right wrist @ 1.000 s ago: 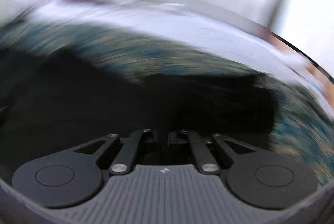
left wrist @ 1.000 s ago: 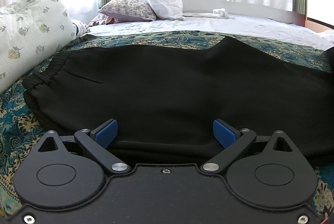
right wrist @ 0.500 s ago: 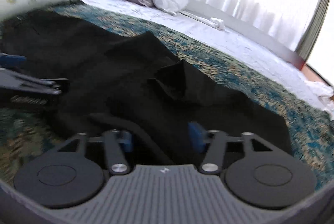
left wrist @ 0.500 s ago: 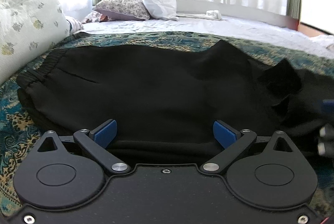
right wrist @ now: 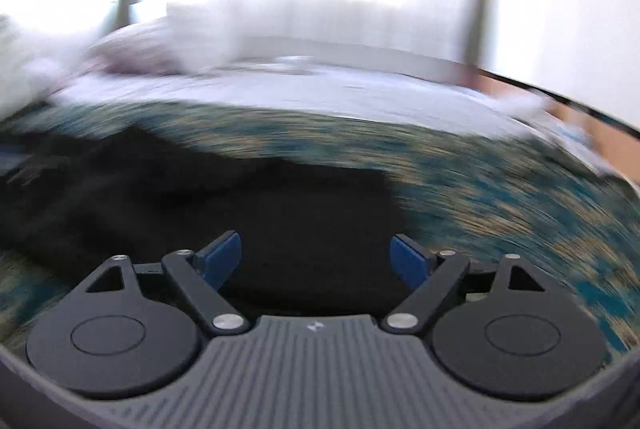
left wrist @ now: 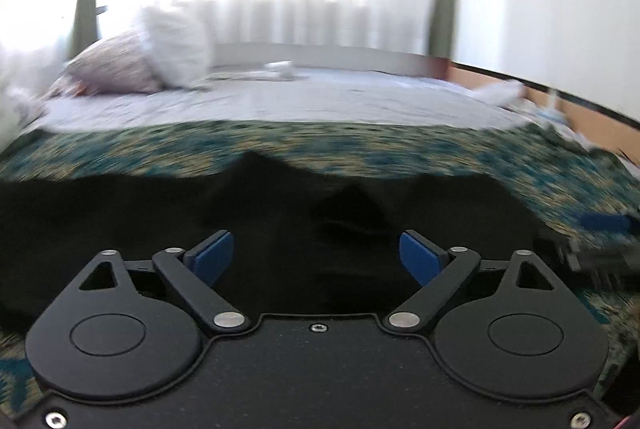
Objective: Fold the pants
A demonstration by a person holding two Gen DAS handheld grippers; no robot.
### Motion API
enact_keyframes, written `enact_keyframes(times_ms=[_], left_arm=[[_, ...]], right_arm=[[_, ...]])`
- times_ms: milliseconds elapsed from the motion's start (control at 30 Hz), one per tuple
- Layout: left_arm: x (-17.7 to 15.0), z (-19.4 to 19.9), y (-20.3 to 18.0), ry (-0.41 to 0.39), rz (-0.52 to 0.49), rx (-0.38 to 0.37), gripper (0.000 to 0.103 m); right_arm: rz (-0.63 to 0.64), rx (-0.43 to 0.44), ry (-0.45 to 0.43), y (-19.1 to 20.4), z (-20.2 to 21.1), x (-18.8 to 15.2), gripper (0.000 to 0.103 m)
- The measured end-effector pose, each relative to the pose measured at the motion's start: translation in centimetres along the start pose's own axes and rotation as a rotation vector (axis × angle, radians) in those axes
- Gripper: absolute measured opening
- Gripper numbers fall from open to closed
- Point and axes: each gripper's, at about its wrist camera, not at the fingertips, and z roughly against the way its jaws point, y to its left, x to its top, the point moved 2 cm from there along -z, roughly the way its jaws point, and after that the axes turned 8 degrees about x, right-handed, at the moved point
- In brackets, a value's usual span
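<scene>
Black pants [left wrist: 280, 213] lie across a teal patterned bedspread [left wrist: 360, 145], folded over on themselves with a raised crease in the middle. My left gripper [left wrist: 316, 257] is open and empty, low over the near edge of the pants. My right gripper [right wrist: 316, 257] is open and empty over the right end of the pants [right wrist: 280, 213]. The right gripper also shows blurred at the right edge of the left wrist view [left wrist: 600, 241]. Both views are motion-blurred.
The bedspread [right wrist: 500, 197] extends to the right of the pants. Beyond it lie a white sheet [left wrist: 280, 101], pillows [left wrist: 160, 57] at the back left, and bright curtained windows. The bed's edge and an orange floor [left wrist: 592, 117] are at the right.
My right gripper has opened, let go of the pant leg it carried over, and moved right. My left gripper has swung right, away from the waistband, and stays open.
</scene>
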Motion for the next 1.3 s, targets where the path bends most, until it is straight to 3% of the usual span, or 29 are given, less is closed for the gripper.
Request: enact_keyframes(times_ms=[100,167,300,467,633,800,900,1000,1133,1300], left_arm=[[-0.1,-1.3,-3.3,0.028,-0.066,-0.040,0.069],[-0.6,-2.1,-5.2,0.061,-0.097,-0.053,0.060],[-2.5,-3.7,-6.9,0.191,-0.155,-0.003,0.044],[-3.5,-2.3,-6.6,0.190,-0.184,0.025,0.043],[-0.2,-2.0,-6.4,0.174,-0.126,0.004,0.044],[2.4,-6.1,-8.6,0.208,-0.138,-0.042,0.039],[2.8,-10.1,-9.1,0.285,-0.126,-0.033,0.032],[3.9,-13.8,-7.6,0.339,-0.091,0.047,0.028],[6.1,-16.6,-3.7,0.333,-0.022,0.180,0.027],[7.7,-17.6,0.4,0.322,0.021,0.266,0.028]], right_arm=[[-0.118,-0.085,-0.023,-3.5,-0.6,-0.2,0.090],[-0.160,-0.092,-0.015,-4.9,-0.9,-0.8,0.090],[-0.146,-0.081,0.007,-4.9,-1.9,-2.4,0.090],[-0.029,-0.075,0.031,-3.4,-2.8,-3.5,0.090],[-0.045,-0.047,0.031,-3.6,-3.0,-3.9,0.090],[-0.086,-0.019,0.031,-4.1,-3.1,-4.0,0.090],[-0.079,-0.022,0.025,-4.0,-3.1,-4.1,0.090],[-0.089,-0.014,0.023,-4.2,-3.1,-4.1,0.090],[-0.111,0.004,0.021,-4.6,-3.2,-4.1,0.091],[-0.112,0.012,0.020,-4.6,-3.2,-4.2,0.092]])
